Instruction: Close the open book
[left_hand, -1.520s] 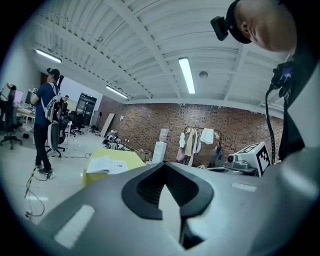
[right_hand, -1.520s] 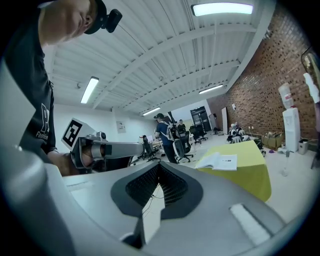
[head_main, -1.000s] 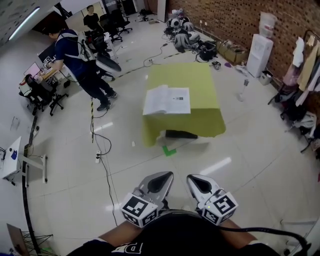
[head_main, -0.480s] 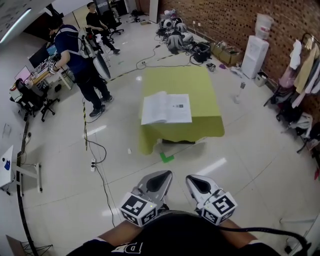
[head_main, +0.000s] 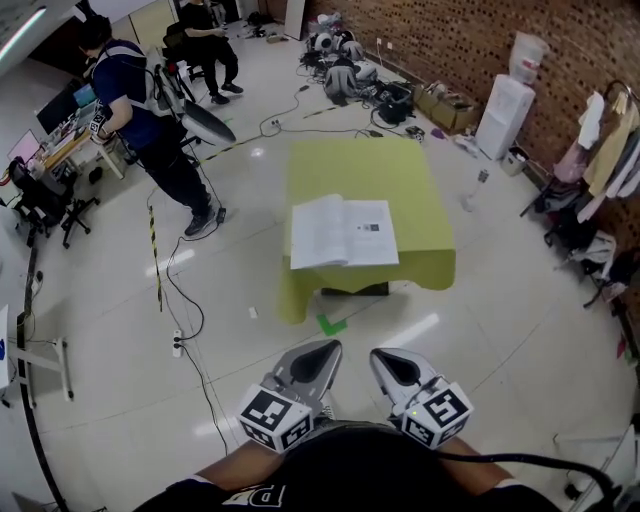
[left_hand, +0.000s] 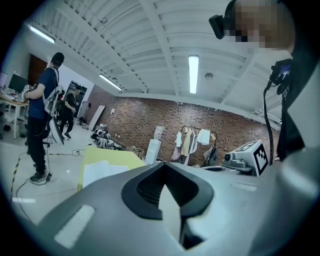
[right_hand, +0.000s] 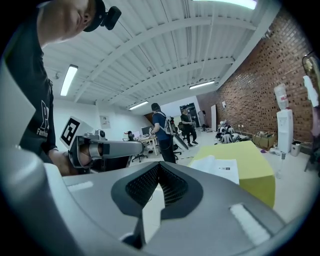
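Observation:
An open white book lies flat on the near part of a low table draped in a yellow-green cloth, well ahead of me across the floor. Both grippers are held close to my body at the bottom of the head view, far from the book. My left gripper is shut with nothing in it, and so is my right gripper. In the left gripper view the book shows beyond the closed jaws of the left gripper. The right gripper likewise points past the book.
A person in a blue top stands left of the table, with desks and chairs behind. Cables trail over the floor on the left. A green tape mark lies before the table. A water dispenser and hung clothes stand on the right.
The table and book have come closer and lower in the head view. Both grippers stay shut against my body. The person in blue has shifted a little.

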